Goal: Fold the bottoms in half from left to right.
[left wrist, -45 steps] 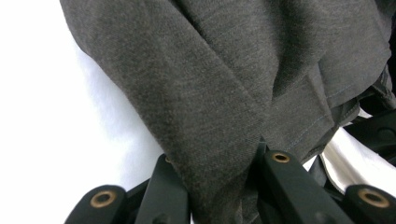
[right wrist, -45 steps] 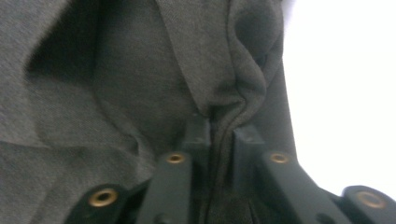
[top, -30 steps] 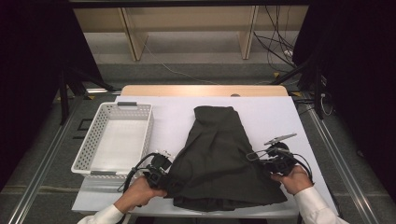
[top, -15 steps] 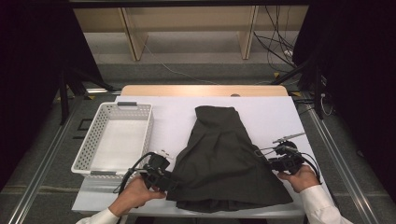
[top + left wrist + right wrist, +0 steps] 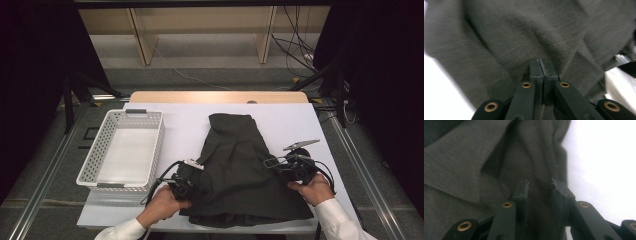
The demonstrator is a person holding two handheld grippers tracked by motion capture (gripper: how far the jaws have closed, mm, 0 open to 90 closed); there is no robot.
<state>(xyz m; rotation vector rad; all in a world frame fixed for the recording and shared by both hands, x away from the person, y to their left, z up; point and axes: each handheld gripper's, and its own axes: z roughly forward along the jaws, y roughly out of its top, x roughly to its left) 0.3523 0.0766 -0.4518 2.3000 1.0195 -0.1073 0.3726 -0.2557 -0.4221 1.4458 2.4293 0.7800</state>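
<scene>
A dark grey garment (image 5: 240,170) lies spread on the white table (image 5: 185,125), narrow at the far end and wide at the near edge. My left gripper (image 5: 191,186) sits at its left lower edge. In the left gripper view the jaws have just been closing; the left gripper (image 5: 541,65) is now shut, with the garment (image 5: 524,32) puckered at its tips. My right gripper (image 5: 278,166) rests at the garment's right side. Its jaws have just been opening, and the right gripper (image 5: 540,187) stands open over the garment (image 5: 474,165), pads not pressing.
A white perforated basket (image 5: 100,150) stands on the left part of the table, with nothing inside it. A wooden strip (image 5: 215,96) runs along the far table edge. Metal rails flank the table, and cables lie on the floor behind it.
My left hand slid right onto the garment's left edge, and its gripper now grips there. The right gripper's jaws came apart off the cloth. The garment's lower part lies flatter.
</scene>
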